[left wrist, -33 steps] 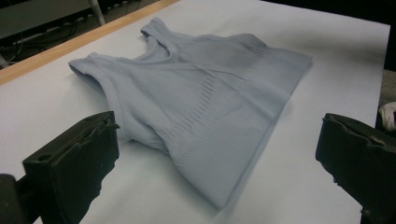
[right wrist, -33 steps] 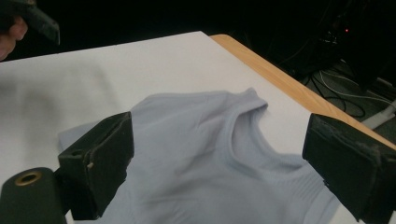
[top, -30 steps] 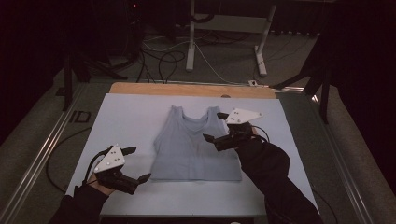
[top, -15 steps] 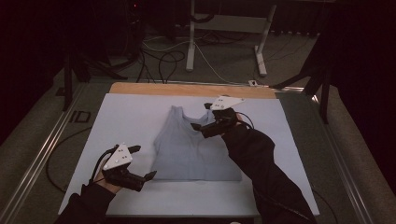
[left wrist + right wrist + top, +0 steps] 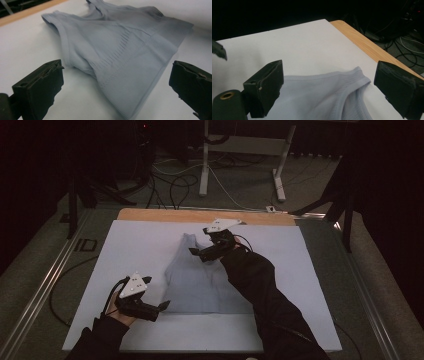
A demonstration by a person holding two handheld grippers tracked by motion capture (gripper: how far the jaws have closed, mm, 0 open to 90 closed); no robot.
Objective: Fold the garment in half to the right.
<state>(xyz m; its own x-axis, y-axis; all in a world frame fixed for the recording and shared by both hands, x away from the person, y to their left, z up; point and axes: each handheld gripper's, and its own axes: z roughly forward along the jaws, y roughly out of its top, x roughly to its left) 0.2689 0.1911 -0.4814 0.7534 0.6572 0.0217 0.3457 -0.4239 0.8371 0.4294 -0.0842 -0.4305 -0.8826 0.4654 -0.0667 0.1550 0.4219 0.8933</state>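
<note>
– What is the high view showing?
– A pale grey ribbed sleeveless top (image 5: 197, 277) is lying flat mid-way on the white surface (image 5: 125, 245). The left hand-held gripper (image 5: 162, 306) is hovering at its near left hem corner, the right hand-held gripper (image 5: 195, 252) over its far straps.

– And the gripper views?
– Both are showing jaws spread wide, empty, with the top (image 5: 120, 57) (image 5: 319, 97) lying between them.

High view overhead facing forward, both gripper views close, sharing grey top (image 5: 197, 277)
</note>
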